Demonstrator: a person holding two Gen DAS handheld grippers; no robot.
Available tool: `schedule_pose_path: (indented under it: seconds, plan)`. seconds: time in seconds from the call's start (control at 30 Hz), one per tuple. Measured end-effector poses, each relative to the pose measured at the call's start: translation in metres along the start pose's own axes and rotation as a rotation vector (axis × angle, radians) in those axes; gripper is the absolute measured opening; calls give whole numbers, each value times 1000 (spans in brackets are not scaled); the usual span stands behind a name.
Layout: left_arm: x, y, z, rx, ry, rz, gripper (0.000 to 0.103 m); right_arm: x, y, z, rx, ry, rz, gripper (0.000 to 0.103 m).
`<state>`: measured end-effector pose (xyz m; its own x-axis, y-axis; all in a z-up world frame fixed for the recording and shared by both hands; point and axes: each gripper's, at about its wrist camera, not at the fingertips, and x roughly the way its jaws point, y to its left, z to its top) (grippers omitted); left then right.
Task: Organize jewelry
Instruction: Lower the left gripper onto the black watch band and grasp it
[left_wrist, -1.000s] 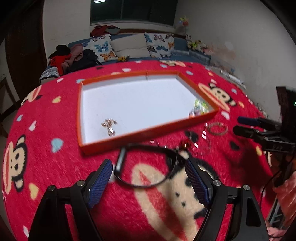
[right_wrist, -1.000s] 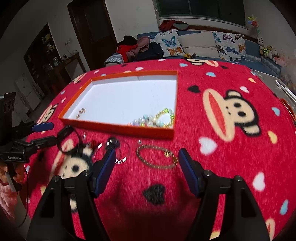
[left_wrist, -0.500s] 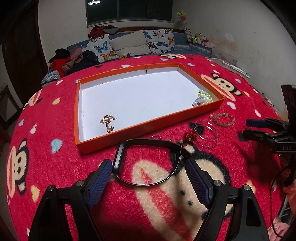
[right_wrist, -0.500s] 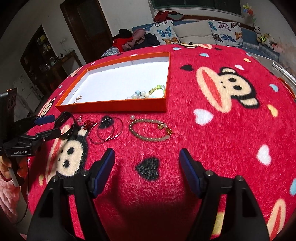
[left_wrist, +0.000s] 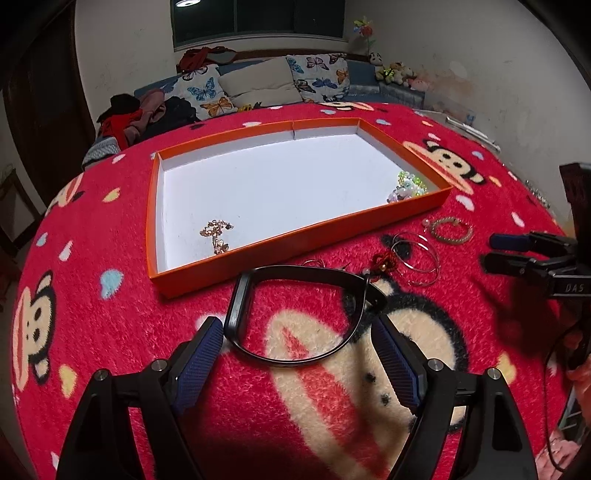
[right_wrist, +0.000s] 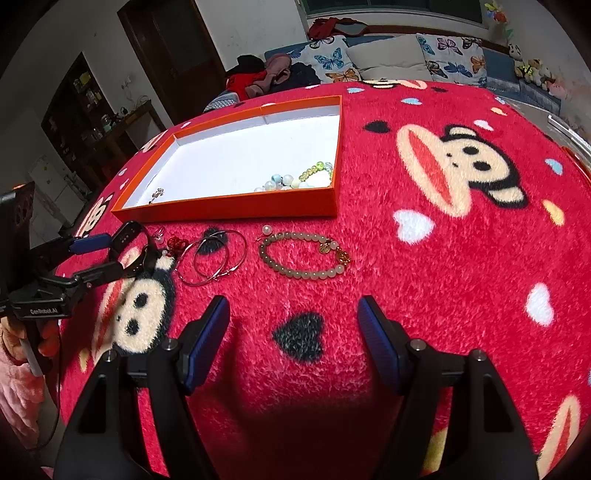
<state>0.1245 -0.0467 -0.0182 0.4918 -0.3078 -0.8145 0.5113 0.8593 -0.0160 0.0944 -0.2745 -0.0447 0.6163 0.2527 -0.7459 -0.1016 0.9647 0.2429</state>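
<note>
An orange tray (left_wrist: 295, 242) (right_wrist: 236, 212) with a white floor lies on the red blanket. It holds a rose-gold chain (left_wrist: 216, 236) and a pale bead bracelet (left_wrist: 408, 188) (right_wrist: 295, 181). In front of it lie silver hoops (left_wrist: 415, 258) (right_wrist: 212, 258), a red charm (left_wrist: 384, 263) (right_wrist: 173, 244) and a beige bead bracelet (left_wrist: 452, 232) (right_wrist: 304, 254). My left gripper (left_wrist: 297, 350) (right_wrist: 107, 254) is open, its jaws around a black band (left_wrist: 295, 314) that touches them. My right gripper (right_wrist: 293, 339) (left_wrist: 495, 251) is open and empty, short of the beige bracelet.
The red cartoon-monkey blanket (right_wrist: 443, 258) covers the whole work surface. A sofa with butterfly cushions (left_wrist: 266, 81) and a pile of clothes (left_wrist: 147, 110) stands behind. A dark cabinet (right_wrist: 92, 122) is at the far left in the right wrist view.
Both grippers have drawn back and risen a little, so the tray and jewelry sit further off. The black band stays between the left jaws. Nothing was picked up or released.
</note>
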Motion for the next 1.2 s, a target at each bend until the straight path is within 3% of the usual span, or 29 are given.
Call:
schedule_pose_path:
  seconds: [0.57, 0.83, 1.07, 1.2]
  plan:
    - [30, -2, 7, 8, 54, 10, 90, 7, 0, 3, -16, 17, -3, 72]
    - [28, -3, 6, 18, 15, 14, 76, 10, -3, 11, -44, 18, -33, 72]
    - [24, 0, 3, 15, -4, 32, 66, 15, -7, 20, -59, 27, -47, 59]
    - [22, -1, 2, 13, -7, 36, 65, 15, -10, 24, -60, 24, -57, 42]
